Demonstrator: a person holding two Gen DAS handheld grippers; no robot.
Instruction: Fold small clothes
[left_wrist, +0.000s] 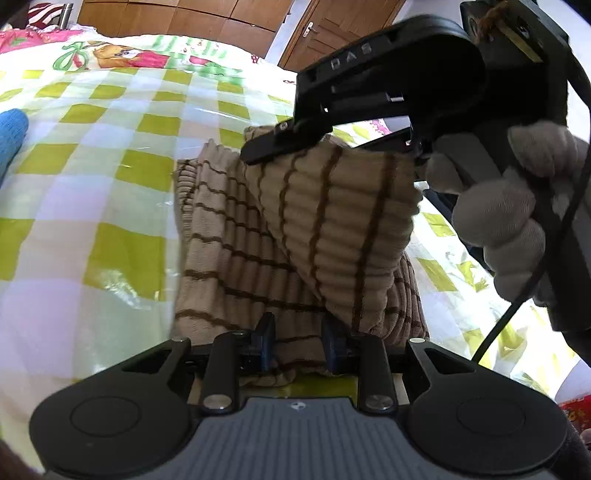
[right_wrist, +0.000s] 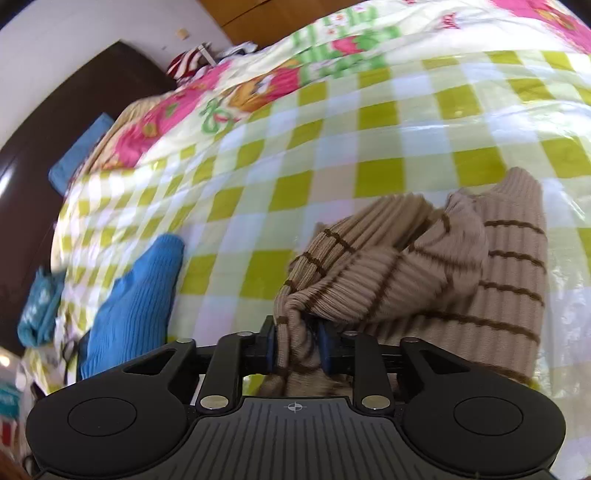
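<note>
While your right gripper (right_wrist: 297, 347) pinches the striped sweater's (right_wrist: 424, 269) lifted flap and your left gripper (left_wrist: 299, 345) grips its near hem, the garment's length runs away from you across the bed (right_wrist: 332, 155).

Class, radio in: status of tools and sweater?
Left tool shut on sweater. Right tool too, flap lifted. Blue knit lies clear.

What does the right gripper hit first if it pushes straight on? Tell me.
The right gripper already has the tan striped sweater bunched between its fingers, so that knit comes first; past it lies the green checked bedspread. Depth there is unclear.
</note>
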